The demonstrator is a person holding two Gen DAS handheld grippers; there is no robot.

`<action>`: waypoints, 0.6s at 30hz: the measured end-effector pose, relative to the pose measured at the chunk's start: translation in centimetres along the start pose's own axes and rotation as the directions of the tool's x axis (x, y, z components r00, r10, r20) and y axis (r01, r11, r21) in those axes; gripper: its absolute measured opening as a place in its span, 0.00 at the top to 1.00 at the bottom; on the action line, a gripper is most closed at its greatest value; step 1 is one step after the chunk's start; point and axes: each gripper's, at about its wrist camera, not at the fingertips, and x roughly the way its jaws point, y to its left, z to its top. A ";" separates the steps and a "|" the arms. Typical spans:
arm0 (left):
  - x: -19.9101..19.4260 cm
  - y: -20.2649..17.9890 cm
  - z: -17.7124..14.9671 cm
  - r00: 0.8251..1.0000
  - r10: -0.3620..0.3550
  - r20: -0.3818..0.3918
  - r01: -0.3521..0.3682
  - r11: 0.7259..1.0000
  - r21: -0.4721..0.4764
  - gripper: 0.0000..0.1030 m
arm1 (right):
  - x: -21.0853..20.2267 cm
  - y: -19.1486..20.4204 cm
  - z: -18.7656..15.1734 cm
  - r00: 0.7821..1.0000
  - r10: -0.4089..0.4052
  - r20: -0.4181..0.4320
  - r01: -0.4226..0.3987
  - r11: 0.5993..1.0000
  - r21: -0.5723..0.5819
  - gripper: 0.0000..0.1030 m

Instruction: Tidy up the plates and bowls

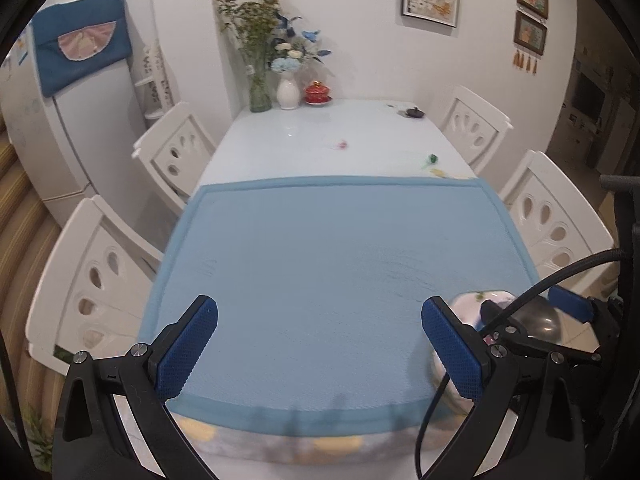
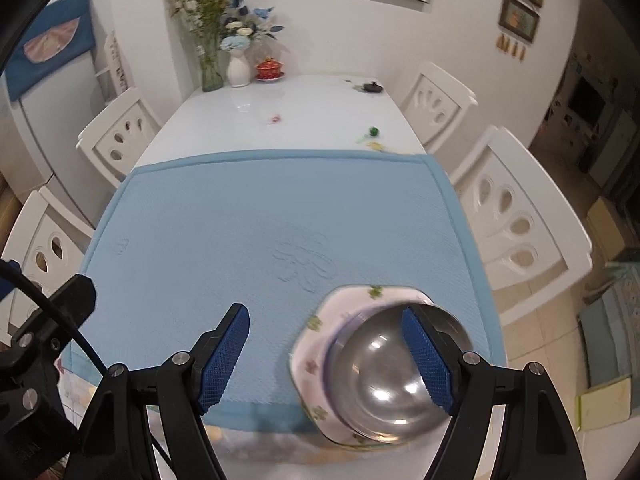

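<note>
A: Report jaw state, both units.

B: Left gripper [image 1: 320,350]: jaws spread wide, nothing between the blue pads, which hang over the near part of the blue mat [image 1: 320,248]. Right gripper [image 2: 326,358]: jaws also spread wide, gripping nothing. Its right finger [image 2: 426,360] overlaps the steel bowl [image 2: 380,376] in the view; contact cannot be confirmed.

A: Location of the task items?

B: The steel bowl sits inside a floral plate [image 2: 316,344]. The plate rests on the mat's near right corner and overhangs the mat's front border. In the left wrist view the same stack is partly hidden behind the right gripper [image 1: 568,320] and a black cable [image 1: 520,304].

A: Surroundings?

B: The mat covers the near half of a white table [image 2: 280,100]. At the far end stand a glass vase of flowers [image 2: 210,68], a white vase [image 2: 238,70] and a red lidded cup [image 2: 270,69]. White chairs [image 2: 516,216] line both sides
</note>
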 end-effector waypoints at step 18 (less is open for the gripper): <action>4.2 10.7 1.9 1.000 0.009 -0.006 -0.009 1.000 0.000 0.01 | 2.5 12.1 3.5 0.999 -0.041 -0.014 0.040 0.998 -0.056 0.26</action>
